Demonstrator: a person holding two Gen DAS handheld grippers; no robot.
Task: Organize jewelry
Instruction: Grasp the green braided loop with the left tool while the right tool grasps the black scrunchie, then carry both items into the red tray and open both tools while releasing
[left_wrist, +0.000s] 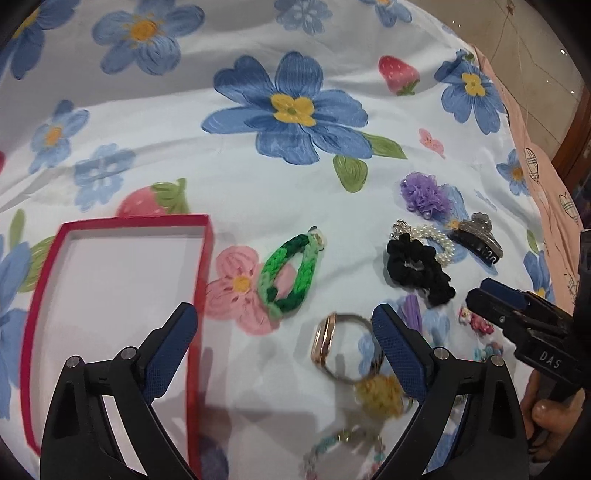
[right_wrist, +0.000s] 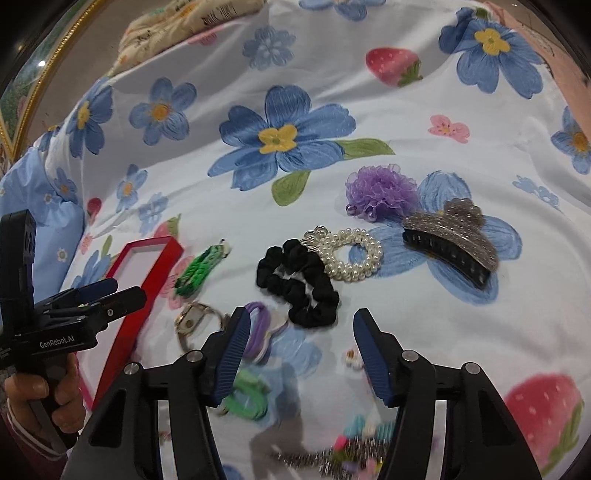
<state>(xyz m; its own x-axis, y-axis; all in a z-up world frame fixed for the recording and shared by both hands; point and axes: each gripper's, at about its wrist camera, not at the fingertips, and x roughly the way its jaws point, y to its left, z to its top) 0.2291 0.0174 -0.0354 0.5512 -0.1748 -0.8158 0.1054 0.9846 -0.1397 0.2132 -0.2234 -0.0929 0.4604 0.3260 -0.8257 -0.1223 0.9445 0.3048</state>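
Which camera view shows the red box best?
The left wrist view: the red box lies close, and its white, empty inside and three walls show. In the right wrist view it is small, seen at an angle, and partly behind the left gripper.

Near the red box (left_wrist: 199, 280), the left gripper's own arms cover its near wall in the left wrist view. A blurred yellow knitted piece (left_wrist: 380, 397) sits half behind the blue pad to the box's right, and a beaded bracelet (left_wrist: 343, 448) is smeared out of focus beside it. In the right wrist view, small colourful clips (right_wrist: 354, 443) right of the box blur together at the bottom edge — individual pieces cannot be told apart.
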